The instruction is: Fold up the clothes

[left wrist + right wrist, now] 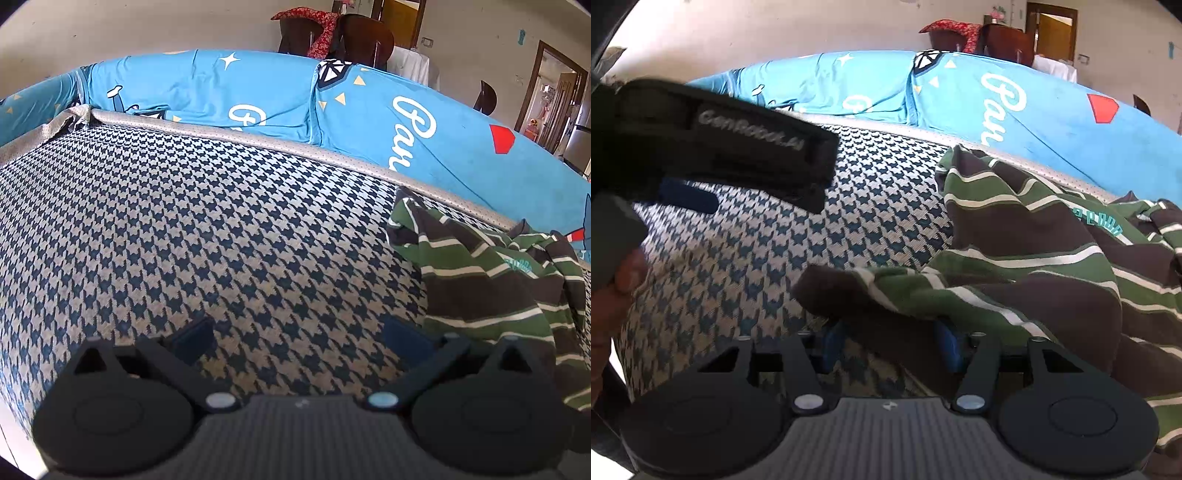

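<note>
The striped shirt (1034, 258) lay crumpled on the houndstooth cushion (184, 240), off to the right of the left claw (295, 339), whose fingers stood wide apart over bare cushion. The right claw (890, 343) was spread around a sleeve end (not yet pinched). Closing squarely on the cuff would likely help.

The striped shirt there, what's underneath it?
The striped shirt lies crumpled on a houndstooth-patterned cushion, which shows all around its left side. Whatever sits directly beneath the bunched fabric is covered, so nothing else can be confirmed.
</note>
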